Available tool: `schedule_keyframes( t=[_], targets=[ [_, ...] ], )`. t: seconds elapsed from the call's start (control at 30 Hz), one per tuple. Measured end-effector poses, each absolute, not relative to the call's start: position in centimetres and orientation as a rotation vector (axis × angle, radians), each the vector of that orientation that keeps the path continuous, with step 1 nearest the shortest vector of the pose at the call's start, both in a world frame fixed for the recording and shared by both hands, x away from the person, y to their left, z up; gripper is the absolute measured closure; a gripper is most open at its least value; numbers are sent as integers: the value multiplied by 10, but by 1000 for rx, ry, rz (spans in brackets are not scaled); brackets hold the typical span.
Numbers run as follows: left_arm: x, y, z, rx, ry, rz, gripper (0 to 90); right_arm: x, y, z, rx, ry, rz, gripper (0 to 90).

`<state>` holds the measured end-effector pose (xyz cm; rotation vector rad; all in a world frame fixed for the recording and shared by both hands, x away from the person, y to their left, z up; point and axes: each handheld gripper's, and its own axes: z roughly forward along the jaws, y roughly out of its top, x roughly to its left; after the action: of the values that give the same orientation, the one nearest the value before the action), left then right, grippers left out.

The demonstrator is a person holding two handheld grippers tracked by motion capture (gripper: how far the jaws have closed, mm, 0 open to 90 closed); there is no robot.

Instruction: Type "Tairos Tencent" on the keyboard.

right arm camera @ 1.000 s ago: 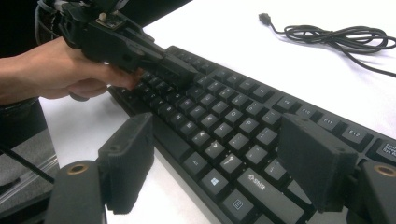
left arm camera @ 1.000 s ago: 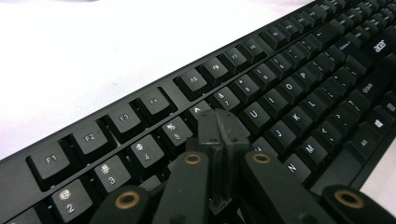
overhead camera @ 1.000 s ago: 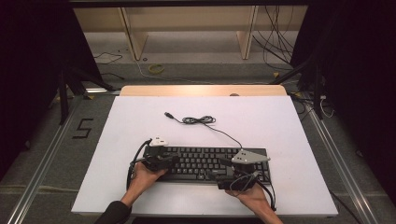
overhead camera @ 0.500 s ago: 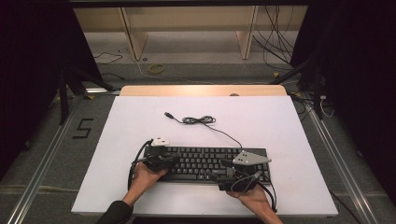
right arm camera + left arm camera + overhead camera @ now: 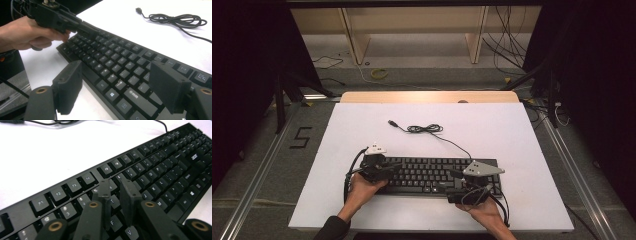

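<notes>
A black keyboard (image 5: 437, 175) lies flat near the front of the white table (image 5: 512, 130). My left gripper (image 5: 398, 166) hovers low over its left keys. In the left gripper view the jaws (image 5: 115, 185) have just been opening and stand a narrow gap apart above the letter keys (image 5: 155, 170), with nothing between them. My right gripper (image 5: 453, 186) sits at the keyboard's front right. Its pads (image 5: 67, 85) are spread wide, one off the front edge and one over the keys (image 5: 112, 57), and touch nothing. The right gripper view has the left gripper (image 5: 87, 28) farther off.
The keyboard's black cable (image 5: 424, 129) lies coiled behind it, ending in a loose USB plug (image 5: 392, 122). Wooden shelving (image 5: 412, 30) and floor cables stand beyond the table's far edge. Metal rails (image 5: 257, 180) run along both sides.
</notes>
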<state>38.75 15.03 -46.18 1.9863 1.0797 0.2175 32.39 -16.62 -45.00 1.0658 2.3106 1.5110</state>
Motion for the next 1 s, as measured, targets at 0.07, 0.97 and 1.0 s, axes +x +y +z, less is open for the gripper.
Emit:
schedule_keyframes(
  t=[0.07,0.97,1.0],
  targets=[
    [387,152,-460,1979,1080,212,750,324,-167,-450,1070,2309,1510,279],
    [357,176,-448,1842,986,181,341,320,-188,-451,1103,2267,1505,279],
    [355,177,-448,1837,980,185,332,320,-189,-451,1104,2266,1503,279]
  ],
)
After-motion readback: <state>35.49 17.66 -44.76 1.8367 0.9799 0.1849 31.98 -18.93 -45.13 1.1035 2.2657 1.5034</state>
